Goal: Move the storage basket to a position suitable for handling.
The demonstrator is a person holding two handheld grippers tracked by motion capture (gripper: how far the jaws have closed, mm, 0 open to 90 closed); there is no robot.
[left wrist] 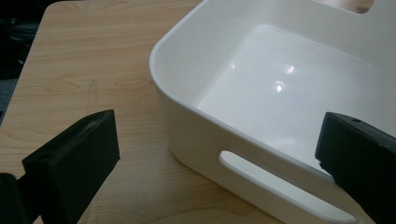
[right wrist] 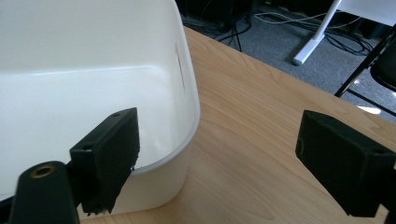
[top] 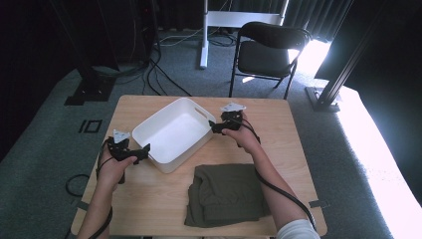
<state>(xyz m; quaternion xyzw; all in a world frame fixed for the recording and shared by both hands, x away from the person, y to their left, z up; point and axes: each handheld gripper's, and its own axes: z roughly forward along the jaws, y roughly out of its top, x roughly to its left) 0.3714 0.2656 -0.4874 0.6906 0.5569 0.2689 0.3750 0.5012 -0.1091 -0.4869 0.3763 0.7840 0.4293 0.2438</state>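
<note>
A white plastic bin (top: 171,130) sits empty on the wooden table (top: 149,204), turned at an angle. My left gripper (top: 142,152) is at its near-left end. In the left gripper view the jaws stand wide open around the bin's (left wrist: 280,84) slotted handle wall, one outside and one over the inside. My right gripper (top: 213,125) is at the bin's far-right corner, open. One of its jaws is inside the bin (right wrist: 93,56) and the other is over the table, with the rim between them. A folded olive garment (top: 226,194) lies near the front edge.
A black folding chair (top: 266,50) and a white stand leg (top: 204,35) are on the carpet beyond the table. Cables trail across the floor at the back left. Bare tabletop (right wrist: 261,116) lies to the right of the bin.
</note>
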